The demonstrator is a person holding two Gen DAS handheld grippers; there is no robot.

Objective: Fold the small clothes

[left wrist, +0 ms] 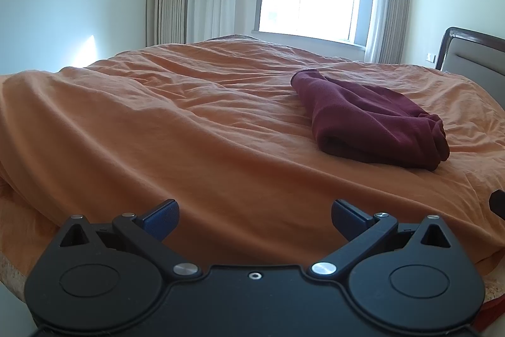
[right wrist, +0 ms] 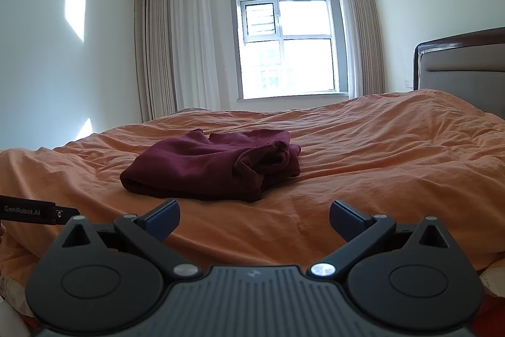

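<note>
Two tongs were in view, both spread wide and holding nothing. The left tongs (left wrist: 254, 218) hovered over the near edge of the bed (left wrist: 157, 131); the right tongs (right wrist: 254, 218) did the same, just to the right of them, with the left unit's body showing at the left margin of the right wrist view.

The maroon garment (left wrist: 369, 122) lay on the orange duvet, apart from both tongs. From the left tongs it lay ahead and to the right; from the right tongs the same garment (right wrist: 211, 166) lay ahead and slightly left, so it sat roughly between the two lines of approach, on the far side of both. Judgement: the right tongs were the nearer pair. In the left view, its long axis ran from far-left to near-right. It looked roughly bundled or partly folded, with a rolled, bunched end at the right and a smoother folded edge on the near side. How far the folding had got could not be told.

Surface: soft, wrinkled duvet, likely to drag up with the cloth if pinched deep.

Room: pale wall at left with sun patches, curtains (right wrist: 164, 52), bright window (right wrist: 287, 43) at the far side, padded headboard (right wrist: 464, 62) at right.
</note>
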